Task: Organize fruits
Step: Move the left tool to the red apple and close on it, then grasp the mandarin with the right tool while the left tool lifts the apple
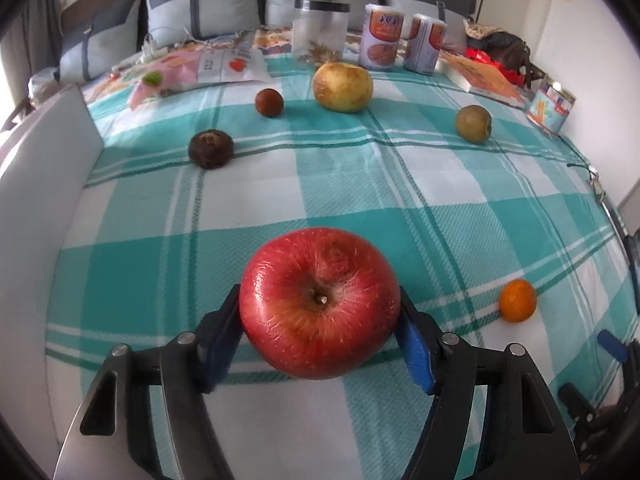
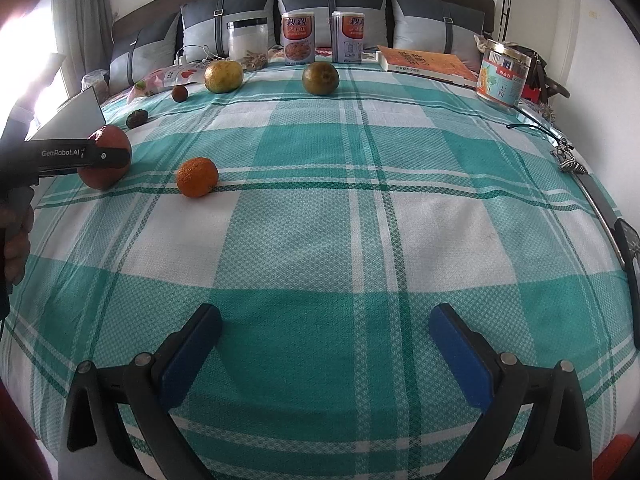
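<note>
A big red apple [image 1: 320, 304] sits between the blue pads of my left gripper [image 1: 320, 312], which touch its two sides, so the gripper is shut on it. The right wrist view shows that gripper [image 2: 108, 156] and the apple [image 2: 105, 168] at the left of the teal checked bedspread [image 2: 320, 220]. A small orange mandarin [image 2: 197, 177] lies just right of the apple. Further back lie a yellow-green fruit [image 2: 223, 76], a green fruit [image 2: 320, 78], a small brown fruit [image 2: 179, 93] and a dark brown one [image 2: 137, 118]. My right gripper [image 2: 324, 320] stands open above bare bedspread.
Along the back stand a clear jar [image 2: 247, 42], two printed cans [image 2: 298, 40], an orange book [image 2: 428, 64] and a round tin [image 2: 504, 76], with pillows behind. Snack bags [image 1: 208, 68] lie back left. A white board [image 1: 44, 168] lines the left edge.
</note>
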Action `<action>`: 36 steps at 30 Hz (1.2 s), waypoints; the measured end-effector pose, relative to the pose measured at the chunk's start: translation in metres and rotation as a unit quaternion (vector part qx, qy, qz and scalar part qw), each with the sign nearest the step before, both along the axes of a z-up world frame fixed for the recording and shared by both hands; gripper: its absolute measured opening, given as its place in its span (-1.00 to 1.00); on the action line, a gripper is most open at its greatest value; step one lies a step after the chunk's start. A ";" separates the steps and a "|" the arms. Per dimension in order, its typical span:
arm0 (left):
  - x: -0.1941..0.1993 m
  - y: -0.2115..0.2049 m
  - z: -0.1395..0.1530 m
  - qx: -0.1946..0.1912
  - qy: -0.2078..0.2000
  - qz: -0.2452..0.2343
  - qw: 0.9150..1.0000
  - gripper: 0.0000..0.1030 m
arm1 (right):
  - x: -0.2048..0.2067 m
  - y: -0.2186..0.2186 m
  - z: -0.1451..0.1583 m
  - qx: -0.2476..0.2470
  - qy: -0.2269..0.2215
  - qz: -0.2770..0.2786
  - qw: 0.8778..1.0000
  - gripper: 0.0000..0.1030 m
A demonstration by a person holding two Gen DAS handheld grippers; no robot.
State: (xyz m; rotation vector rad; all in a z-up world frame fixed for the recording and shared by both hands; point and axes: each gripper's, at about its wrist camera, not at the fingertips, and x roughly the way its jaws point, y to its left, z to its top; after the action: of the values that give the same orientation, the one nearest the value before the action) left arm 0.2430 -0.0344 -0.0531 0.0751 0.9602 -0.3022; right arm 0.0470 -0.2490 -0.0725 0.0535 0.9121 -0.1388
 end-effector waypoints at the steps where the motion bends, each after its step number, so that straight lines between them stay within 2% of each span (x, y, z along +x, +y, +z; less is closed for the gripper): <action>1: -0.006 0.005 0.001 -0.004 -0.002 0.005 1.000 0.39 | 0.000 0.000 0.000 0.000 0.000 0.000 1.000 1.00; 5: -0.036 0.031 0.007 -0.026 -0.001 0.027 0.999 0.39 | 0.000 0.000 0.000 0.000 0.000 0.000 1.000 1.00; 14: -0.098 0.074 -0.005 -0.036 0.007 0.078 0.996 0.39 | 0.000 0.000 0.000 0.000 0.000 0.000 1.000 1.00; 19: -0.101 0.069 -0.008 -0.017 -0.016 0.068 0.997 0.41 | 0.000 0.000 0.000 0.000 0.000 0.000 1.000 1.00; 22: -0.096 0.065 -0.020 0.000 0.002 0.063 0.998 0.45 | 0.000 0.000 0.000 0.000 0.000 0.000 1.000 1.00; 24: -0.098 0.061 -0.023 0.013 -0.011 0.054 0.998 0.79 | 0.000 0.000 0.000 0.000 -0.001 0.000 1.000 1.00; 26: -0.101 0.058 -0.025 0.022 -0.022 0.050 0.998 0.80 | 0.000 0.000 0.000 0.000 -0.001 0.000 1.000 1.00; 36: -0.103 0.059 -0.026 0.013 -0.022 0.045 0.999 0.88 | -0.001 0.000 0.000 0.000 -0.001 0.000 1.000 1.00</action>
State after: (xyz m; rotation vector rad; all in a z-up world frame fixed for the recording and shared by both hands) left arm 0.1397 0.0247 -0.0791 0.0627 0.9214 -0.2043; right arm 0.0464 -0.2487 -0.0721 0.0537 0.9111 -0.1384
